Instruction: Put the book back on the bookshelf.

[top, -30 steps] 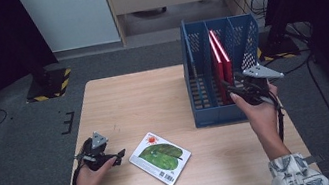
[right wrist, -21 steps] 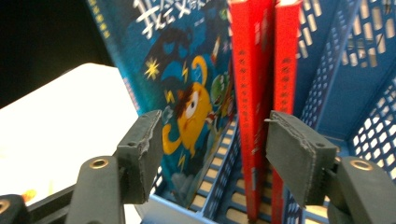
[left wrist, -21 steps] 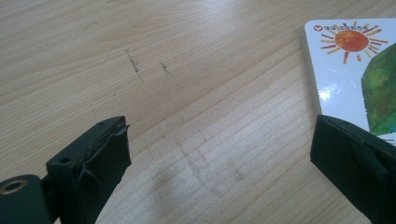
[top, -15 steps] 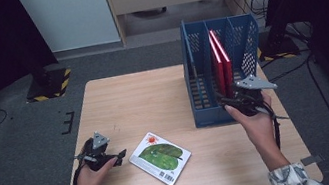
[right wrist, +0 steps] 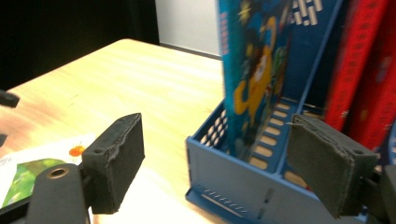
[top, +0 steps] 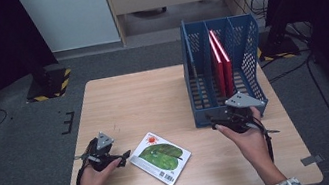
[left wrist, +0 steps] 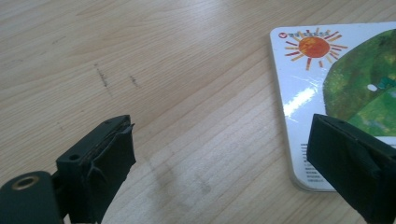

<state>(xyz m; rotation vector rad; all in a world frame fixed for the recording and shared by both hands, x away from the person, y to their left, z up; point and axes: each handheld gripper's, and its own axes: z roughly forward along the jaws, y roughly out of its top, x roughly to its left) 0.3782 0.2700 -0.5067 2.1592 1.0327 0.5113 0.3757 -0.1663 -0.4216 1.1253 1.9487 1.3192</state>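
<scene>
A picture book (top: 161,158) with a green leaf and an orange sun lies flat near the table's front edge. My left gripper (top: 123,157) rests just left of it, open. In the left gripper view the jaws (left wrist: 223,133) have just been closing a little over bare wood, the right one above the book's corner (left wrist: 336,70). My right gripper (top: 214,123) hovers at the front of the blue file rack (top: 248,38); its jaws have just been opening, with nothing between them (right wrist: 217,130). A blue picture book (right wrist: 245,70) and red books (top: 221,60) stand in the rack.
The wooden table (top: 143,101) has bare room at its middle and far left. The rack's front wall (right wrist: 224,172) is close ahead of my right gripper. Grey carpet, cables and a cabinet lie beyond the table.
My right hand has come down and back toward the near side, away from the rack's top, and its jaws have spread wider. The left hand and the flat book have stayed put.
</scene>
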